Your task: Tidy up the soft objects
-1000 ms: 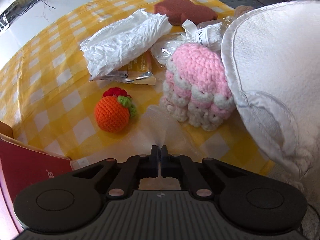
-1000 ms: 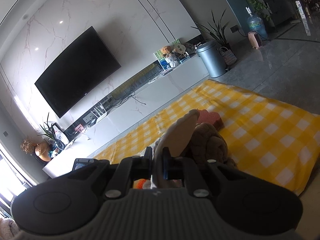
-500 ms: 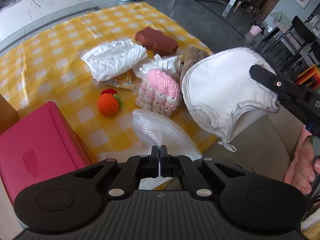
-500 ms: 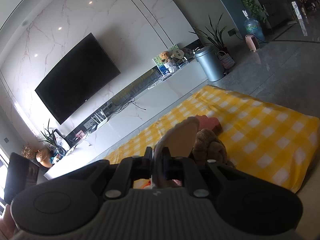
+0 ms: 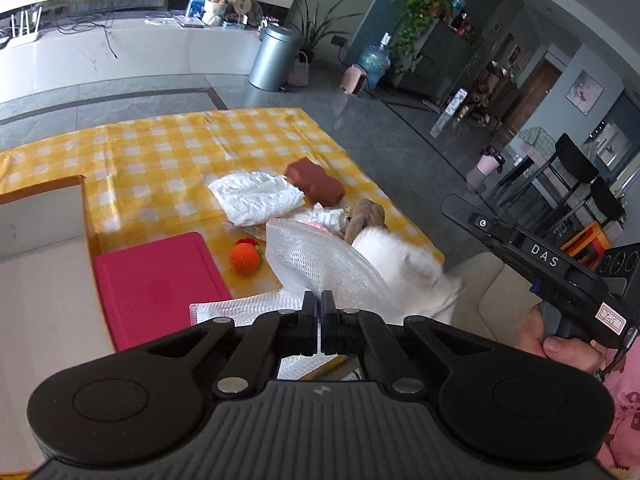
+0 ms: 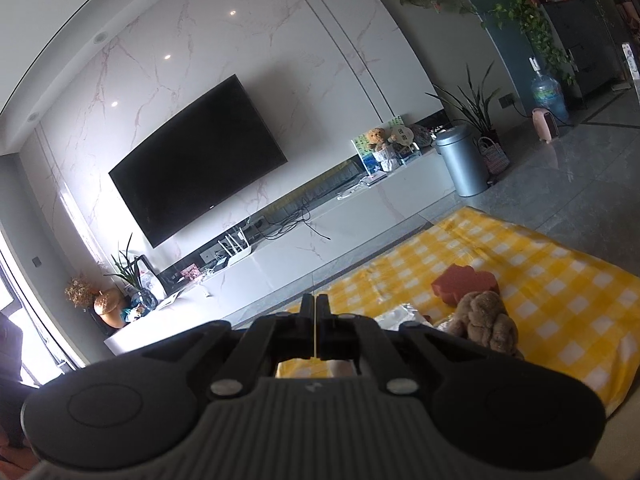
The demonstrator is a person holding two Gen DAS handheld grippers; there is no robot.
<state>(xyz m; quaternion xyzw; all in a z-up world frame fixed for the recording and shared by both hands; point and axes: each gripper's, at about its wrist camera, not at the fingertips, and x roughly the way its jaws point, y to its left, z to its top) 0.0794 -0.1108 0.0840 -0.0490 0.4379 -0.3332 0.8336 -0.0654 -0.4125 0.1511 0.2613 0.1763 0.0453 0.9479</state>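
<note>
Since the earlier frames the white pad (image 5: 404, 268) has left the right gripper (image 6: 315, 312), fingers now together on nothing, and lies at the checked cloth's (image 5: 168, 148) near-right edge; left gripper (image 5: 319, 312), raised, stays clamped on mesh pouch (image 5: 320, 264); next, presumably carry it toward the pink box (image 5: 156, 284)

Left claw (image 5: 320, 303) now far higher over the yellow checked cloth (image 5: 168, 148), with white mesh (image 5: 320, 264) lifted off it and pinched between shut jaws, filling centre frame. Pink box (image 5: 156, 284) and cardboard box (image 5: 40, 216) newly in view at left. White padded piece (image 5: 404, 268) out of right claw (image 6: 315, 307), blurred at lower right of centre. Right claw jaws now shut on nothing, brown plush (image 6: 486, 320) uncovered at right.
</note>
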